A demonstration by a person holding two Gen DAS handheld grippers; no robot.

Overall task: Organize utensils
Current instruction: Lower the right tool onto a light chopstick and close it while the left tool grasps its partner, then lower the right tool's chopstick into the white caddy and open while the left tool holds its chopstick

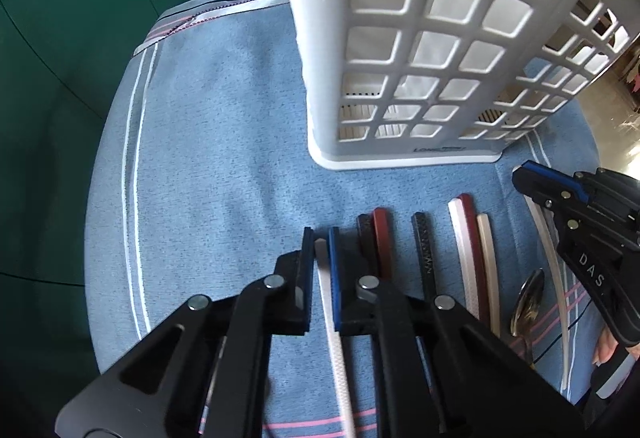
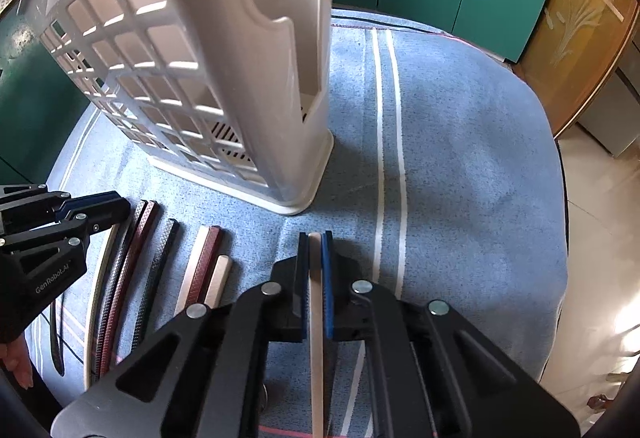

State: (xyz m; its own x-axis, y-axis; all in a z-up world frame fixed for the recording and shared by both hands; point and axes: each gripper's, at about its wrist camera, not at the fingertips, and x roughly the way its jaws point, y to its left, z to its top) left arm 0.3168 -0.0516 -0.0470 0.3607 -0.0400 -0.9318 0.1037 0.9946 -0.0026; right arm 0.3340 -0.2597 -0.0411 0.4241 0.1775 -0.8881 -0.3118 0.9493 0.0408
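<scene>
Left gripper [image 1: 321,238] clamped on a white textured chopstick [image 1: 329,290], right gripper [image 2: 315,243] on a smooth beige chopstick [image 2: 316,302], beside a white plastic lattice basket [image 1: 400,50].

A blue cloth [image 1: 208,142] with white stripes along its edges covers the supporting surface. A white lattice basket [image 1: 404,154] stands upright on it in the upper centre of both views. Below the basket, a row of chopsticks [image 1: 424,250] in white, black and dark red lies side by side on the cloth. A metal spoon [image 1: 528,298] lies at lower right of the left view.
</scene>
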